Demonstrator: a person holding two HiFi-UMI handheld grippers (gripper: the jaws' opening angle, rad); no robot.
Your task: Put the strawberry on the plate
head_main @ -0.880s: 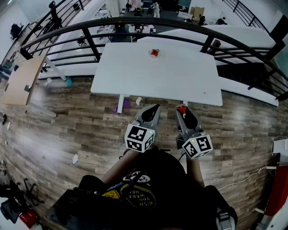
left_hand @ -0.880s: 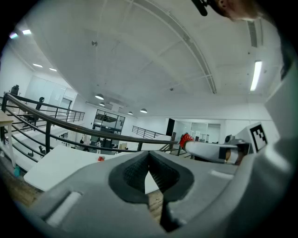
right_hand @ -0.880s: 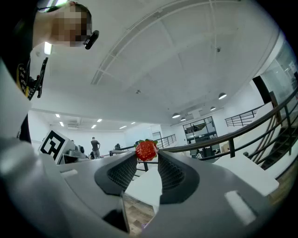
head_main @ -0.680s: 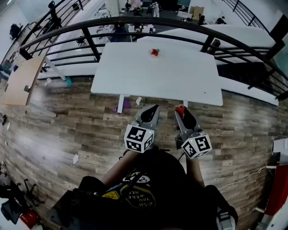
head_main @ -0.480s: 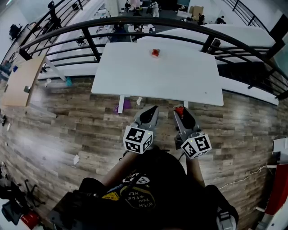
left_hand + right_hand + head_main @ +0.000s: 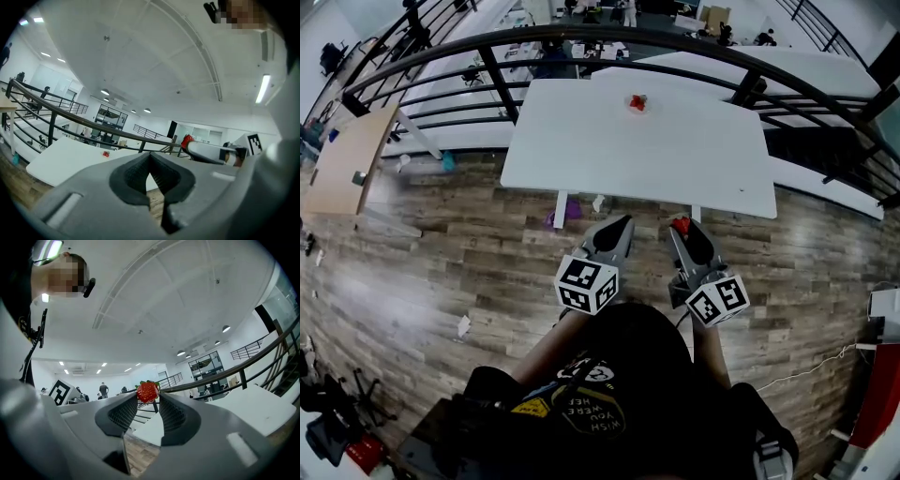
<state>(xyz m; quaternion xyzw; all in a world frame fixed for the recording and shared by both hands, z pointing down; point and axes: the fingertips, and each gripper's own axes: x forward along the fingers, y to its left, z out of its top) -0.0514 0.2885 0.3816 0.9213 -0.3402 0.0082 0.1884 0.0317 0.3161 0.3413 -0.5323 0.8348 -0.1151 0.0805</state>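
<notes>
A red strawberry with green leaves is pinched between the tips of my right gripper. In the head view that right gripper hangs over the wooden floor, just short of the white table. My left gripper is beside it, shut and empty, its pads meeting at the tip. At the table's far side lies a small red thing; whether a pale dish lies under it I cannot tell. The held strawberry also shows in the left gripper view.
A black railing curves behind the table. A wooden board table stands at the left. Scraps of litter, one purple, lie on the floor by the table's legs. A red-and-white object stands at the right edge.
The table has slid slightly down and to the right in the head view. Both grippers keep their pose, with the strawberry still between the right jaws.
</notes>
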